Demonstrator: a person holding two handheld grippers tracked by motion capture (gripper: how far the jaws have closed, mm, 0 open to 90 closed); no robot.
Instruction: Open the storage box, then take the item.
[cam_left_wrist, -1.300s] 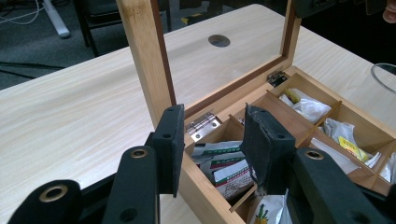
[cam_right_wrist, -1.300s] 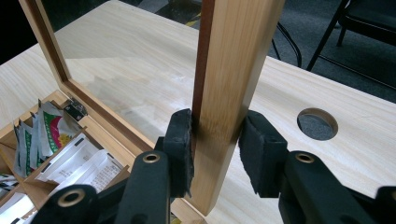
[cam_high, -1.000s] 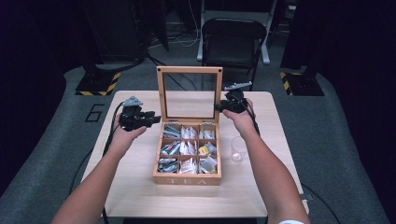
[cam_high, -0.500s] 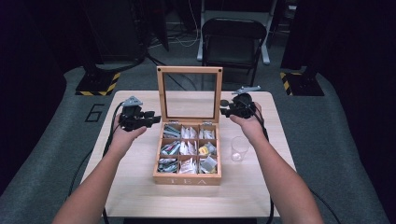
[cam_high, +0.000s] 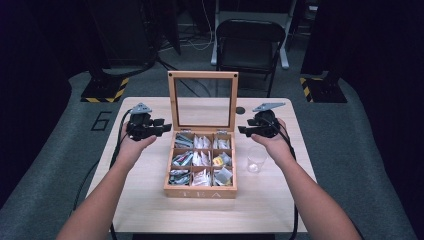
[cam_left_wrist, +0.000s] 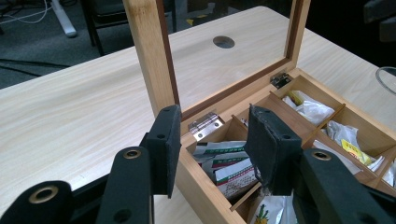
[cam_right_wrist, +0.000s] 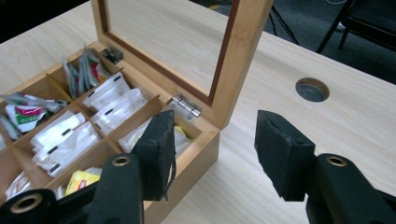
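An open wooden tea box (cam_high: 200, 192) sits mid-table, its compartments full of tea bags (cam_high: 201, 158). Its glass lid (cam_high: 202, 75) stands upright. My left gripper (cam_high: 165, 126) hovers at the box's back left corner. Its jaws have just been opening and stand apart, with nothing pressed between them (cam_left_wrist: 217, 149); the lid's frame (cam_left_wrist: 149, 51) rises just beyond them. My right gripper (cam_high: 242, 131) is off the box's back right corner, open after widening, and holds nothing (cam_right_wrist: 219, 156). The lid's frame (cam_right_wrist: 243, 46) is ahead of it.
A clear glass (cam_high: 256, 160) stands on the table (cam_high: 145, 200) right of the box, under my right wrist. A round cable hole (cam_right_wrist: 312, 88) lies behind the lid. A black chair (cam_high: 247, 45) and floor stands are beyond the table's far edge.
My right gripper has drawn away from the lid's right edge, out to the right and slightly toward me. The left hand has kept its place, and the lid stays upright.
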